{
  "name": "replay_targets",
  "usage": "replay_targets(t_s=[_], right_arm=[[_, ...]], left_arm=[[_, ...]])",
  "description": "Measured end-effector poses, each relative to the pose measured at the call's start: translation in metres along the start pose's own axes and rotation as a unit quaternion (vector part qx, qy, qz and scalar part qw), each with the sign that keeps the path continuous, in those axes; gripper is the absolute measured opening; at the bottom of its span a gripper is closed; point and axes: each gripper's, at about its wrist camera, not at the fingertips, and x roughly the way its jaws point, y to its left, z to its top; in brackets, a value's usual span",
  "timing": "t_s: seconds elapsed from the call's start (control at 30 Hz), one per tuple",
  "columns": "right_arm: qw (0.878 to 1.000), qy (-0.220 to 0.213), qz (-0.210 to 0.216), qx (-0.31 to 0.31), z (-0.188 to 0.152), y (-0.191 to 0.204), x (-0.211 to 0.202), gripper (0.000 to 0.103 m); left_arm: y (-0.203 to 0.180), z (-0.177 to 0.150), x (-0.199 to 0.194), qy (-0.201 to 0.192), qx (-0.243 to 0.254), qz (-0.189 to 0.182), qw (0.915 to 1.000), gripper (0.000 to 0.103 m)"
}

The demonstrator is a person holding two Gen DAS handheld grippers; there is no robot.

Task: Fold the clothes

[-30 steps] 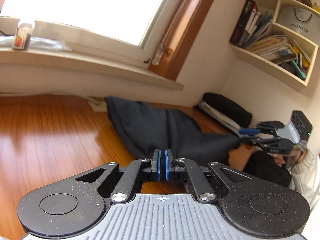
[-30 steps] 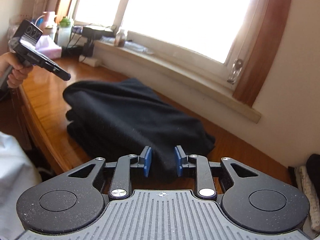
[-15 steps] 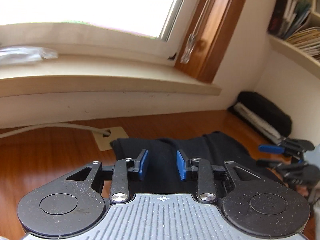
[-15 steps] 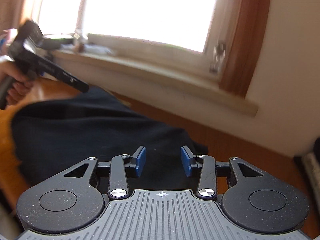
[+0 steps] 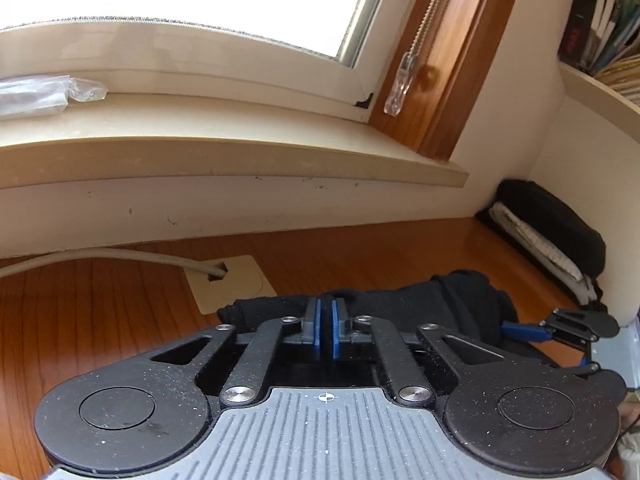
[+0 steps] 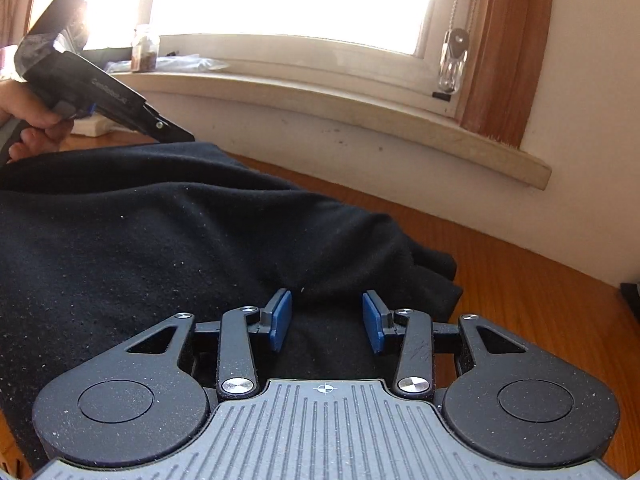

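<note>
Garments: one black garment | grippers: two | table: one

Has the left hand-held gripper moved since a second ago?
Yes. The left hand-held gripper moved toward the window sill, closer to the cable outlet plate.

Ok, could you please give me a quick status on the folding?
Left gripper just closed, shut at black garment edge, grip unconfirmed. Right gripper just opened, jaws wide over the garment. Garment bunched on wooden table. Nothing blocking.
</note>
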Motion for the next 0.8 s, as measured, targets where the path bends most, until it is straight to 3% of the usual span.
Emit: replay_targets(t_s=[0.1,0.17,0.2,0.27,0.4,0.57,0.63,0.7,0.8], right_arm=[[1.0,0.006,0.002,0.0,0.0,-0.001,0.002,0.04],[1.0,0.01,0.007,0.006,0.001,-0.004,0.003,0.04],[1.0,0.012,0.01,0.01,0.001,-0.005,0.004,0.04],[1.0,0.011,0.011,0.008,0.003,-0.003,0.005,0.04],[1.0,0.009,0.006,0.002,0.002,0.0,0.005,0.041],[1.0,0.003,0.005,0.001,0.002,0.0,0.003,0.041],[0.999,-0.001,0.019,0.039,0.003,-0.013,-0.001,0.041],[0.995,-0.018,0.016,0.099,0.007,-0.035,-0.008,0.041],[0.989,-0.029,0.004,0.142,0.018,-0.062,-0.004,0.041]], left_arm=[[0.008,0.0,-0.018,-0.054,-0.036,-0.013,0.9978,0.003],[0.032,0.001,-0.042,-0.111,-0.124,-0.049,0.9848,0.003],[0.04,-0.002,-0.049,-0.123,-0.143,-0.055,0.9804,0.003],[0.046,-0.012,-0.05,-0.123,-0.144,-0.04,0.981,0.003],[0.063,-0.03,-0.037,-0.093,-0.179,-0.043,0.9784,0.004],[0.07,-0.033,-0.046,-0.099,-0.184,-0.045,0.977,0.009],[0.071,-0.03,-0.048,-0.099,-0.178,-0.05,0.9777,0.013],[0.068,-0.027,-0.044,-0.092,-0.17,-0.052,0.9797,0.029],[0.061,-0.022,-0.03,-0.077,-0.154,-0.048,0.984,0.032]])
